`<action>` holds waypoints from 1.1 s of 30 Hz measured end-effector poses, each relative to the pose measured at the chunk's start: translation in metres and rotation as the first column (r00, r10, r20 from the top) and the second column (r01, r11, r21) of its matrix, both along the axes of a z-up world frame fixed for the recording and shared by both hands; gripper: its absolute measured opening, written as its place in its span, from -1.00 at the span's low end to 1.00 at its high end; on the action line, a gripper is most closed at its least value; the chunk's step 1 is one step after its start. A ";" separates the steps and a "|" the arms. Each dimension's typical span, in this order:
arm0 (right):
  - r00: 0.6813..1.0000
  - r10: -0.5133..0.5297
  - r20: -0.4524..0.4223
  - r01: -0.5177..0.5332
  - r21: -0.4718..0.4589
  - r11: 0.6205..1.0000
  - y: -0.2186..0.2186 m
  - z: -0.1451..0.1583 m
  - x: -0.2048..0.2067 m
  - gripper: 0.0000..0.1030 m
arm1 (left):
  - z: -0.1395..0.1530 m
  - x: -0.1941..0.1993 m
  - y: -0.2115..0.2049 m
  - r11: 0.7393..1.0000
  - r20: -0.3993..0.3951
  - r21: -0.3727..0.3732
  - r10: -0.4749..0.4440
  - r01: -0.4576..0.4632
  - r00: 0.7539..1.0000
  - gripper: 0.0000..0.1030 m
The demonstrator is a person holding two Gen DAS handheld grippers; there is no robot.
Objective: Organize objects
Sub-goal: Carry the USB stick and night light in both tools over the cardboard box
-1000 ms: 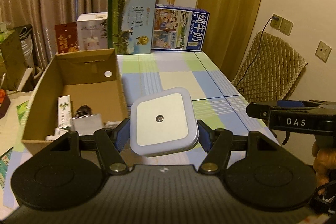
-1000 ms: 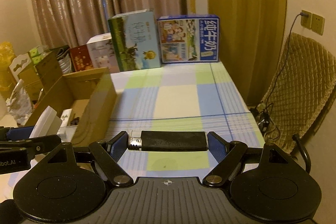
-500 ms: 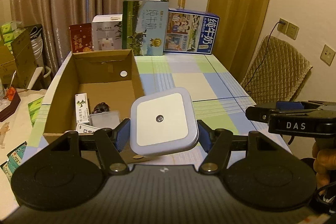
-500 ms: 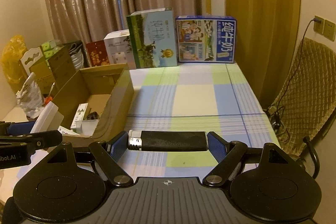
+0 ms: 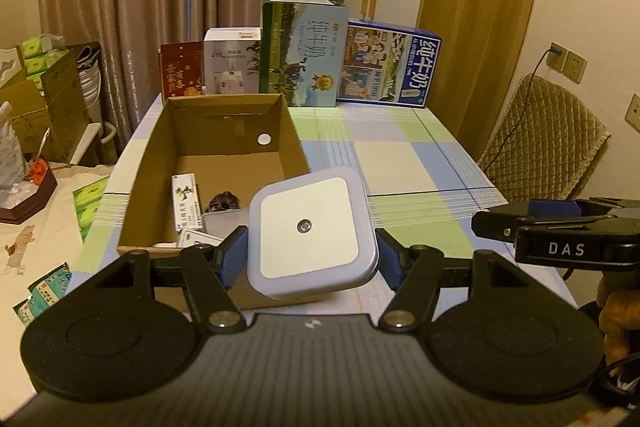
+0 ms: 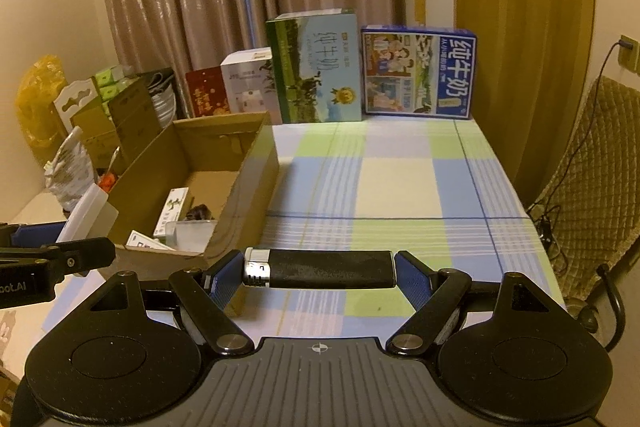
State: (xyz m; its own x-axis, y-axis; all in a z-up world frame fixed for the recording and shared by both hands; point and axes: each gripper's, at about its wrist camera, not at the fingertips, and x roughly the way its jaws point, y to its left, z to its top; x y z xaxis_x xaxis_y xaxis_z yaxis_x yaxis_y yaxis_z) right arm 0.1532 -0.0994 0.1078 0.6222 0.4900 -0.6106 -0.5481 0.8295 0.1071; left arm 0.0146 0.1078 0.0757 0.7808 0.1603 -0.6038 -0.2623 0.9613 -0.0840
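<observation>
My left gripper (image 5: 312, 259) is shut on a square white night light (image 5: 310, 229) with a small round sensor at its centre. It hangs above the near right corner of an open cardboard box (image 5: 294, 143). Inside the box lie a green-and-white carton (image 5: 185, 201), a dark small thing (image 5: 224, 202) and other small packs. My right gripper (image 6: 319, 277) is shut on a black lighter (image 6: 320, 269) held crosswise, metal cap to the left, above the checked tablecloth (image 6: 396, 187) to the right of the box (image 6: 248, 187). The left gripper with the night light shows at the left edge of the right wrist view.
Milk cartons (image 5: 304, 51) (image 5: 390, 65) and smaller boxes (image 5: 230, 61) line the table's far edge. A quilted chair (image 5: 544, 139) stands right of the table. Cartons and clutter (image 5: 44, 95) fill the left side, with green packs (image 5: 90, 203) beside the box.
Both grippers have drawn back and risen, so more of the box and table shows. The left one has shifted left toward the box. Both holds are unchanged.
</observation>
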 end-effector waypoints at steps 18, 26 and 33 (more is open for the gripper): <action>0.996 0.086 -0.014 -0.086 0.014 0.996 0.044 -0.007 -0.001 0.52 | -0.004 -0.010 0.041 0.997 -0.027 0.030 0.078 -0.077 0.997 0.19; 0.994 0.108 -0.015 -0.108 0.018 0.994 0.059 -0.008 0.004 0.52 | -0.005 -0.006 0.053 0.995 -0.033 0.033 0.091 -0.089 0.995 0.19; 0.992 0.127 -0.019 -0.126 0.020 0.992 0.070 -0.010 0.007 0.52 | -0.008 -0.002 0.062 0.995 -0.038 0.033 0.093 -0.092 0.995 0.19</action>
